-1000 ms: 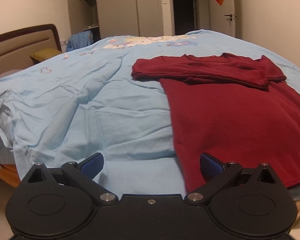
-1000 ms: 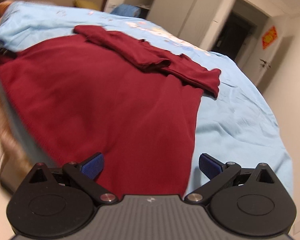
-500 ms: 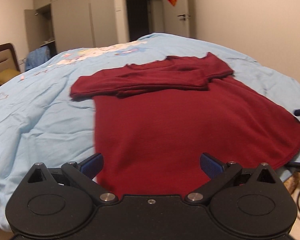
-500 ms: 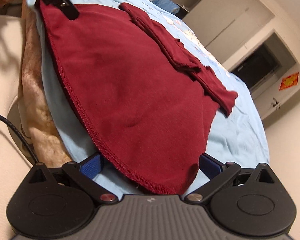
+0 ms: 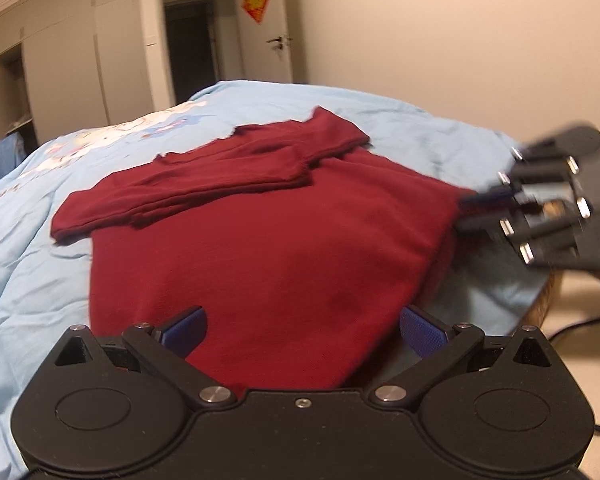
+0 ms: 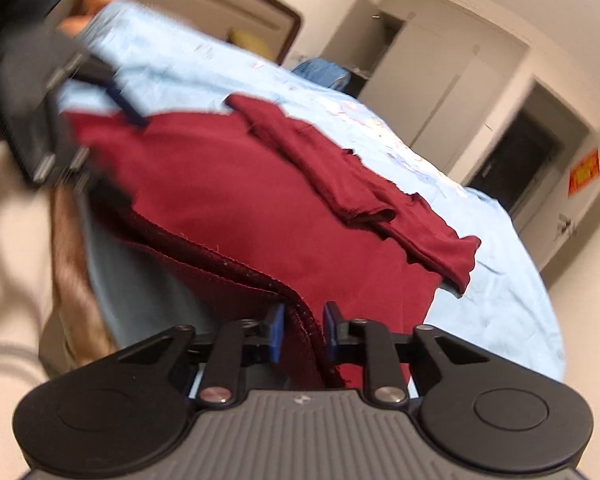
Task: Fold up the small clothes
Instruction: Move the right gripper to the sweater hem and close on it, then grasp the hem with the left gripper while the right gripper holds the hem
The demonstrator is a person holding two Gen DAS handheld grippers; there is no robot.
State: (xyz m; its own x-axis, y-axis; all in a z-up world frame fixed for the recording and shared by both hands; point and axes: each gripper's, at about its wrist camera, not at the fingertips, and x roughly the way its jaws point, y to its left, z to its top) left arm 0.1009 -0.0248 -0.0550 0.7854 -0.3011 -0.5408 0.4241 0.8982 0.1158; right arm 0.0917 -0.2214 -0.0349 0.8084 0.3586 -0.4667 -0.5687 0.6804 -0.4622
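Red sweater lies flat on the blue bed sheet, sleeves folded across its top. It looks soft and floppy, so its bottom corners are good spots to grab. From the left wrist, the left gripper has its fingers wide apart over the hem. From the right wrist, the right gripper is nearly closed on the hem edge, a pinch only this view shows.

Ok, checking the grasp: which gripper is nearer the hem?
Right gripper: shut on the hem. Left gripper is open, astride the hem, not pinching.
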